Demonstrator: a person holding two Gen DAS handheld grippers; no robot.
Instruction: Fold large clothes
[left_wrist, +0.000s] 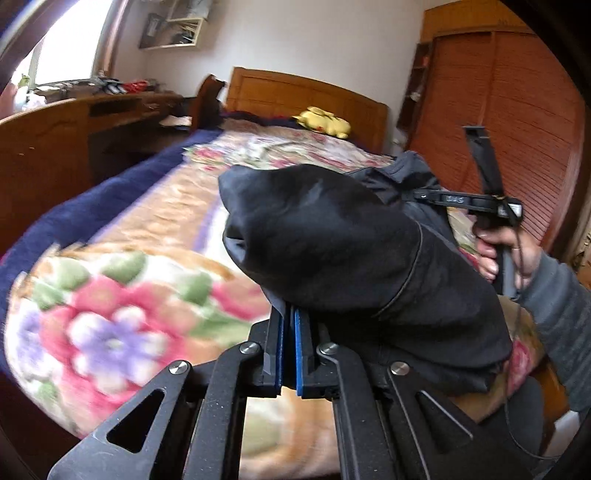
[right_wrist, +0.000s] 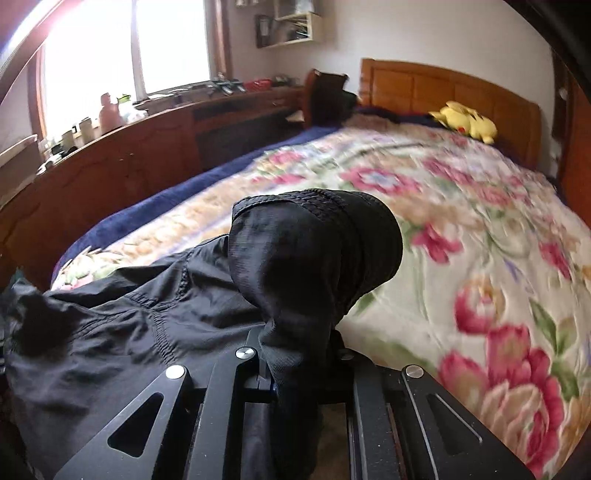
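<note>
1. Left gripper (left_wrist: 289, 314) is clenched on a fold of the black garment (left_wrist: 343, 236); the cloth bunches up over its blue-lined fingers (left_wrist: 300, 354) and drapes off to the right.
2. Right gripper (right_wrist: 295, 354) is clamped on the same black garment (right_wrist: 314, 251), which balloons above its jaws and hides the fingertips; the rest spills away to the left.
3. Beneath both, the floral bedspread (right_wrist: 461, 229) covers the bed.
4. A hand (left_wrist: 506, 254) holds the right gripper's handle at the left view's right edge.
5. Far off, a yellow plush toy (right_wrist: 465, 120) lies by the wooden headboard (right_wrist: 436, 85).
</note>
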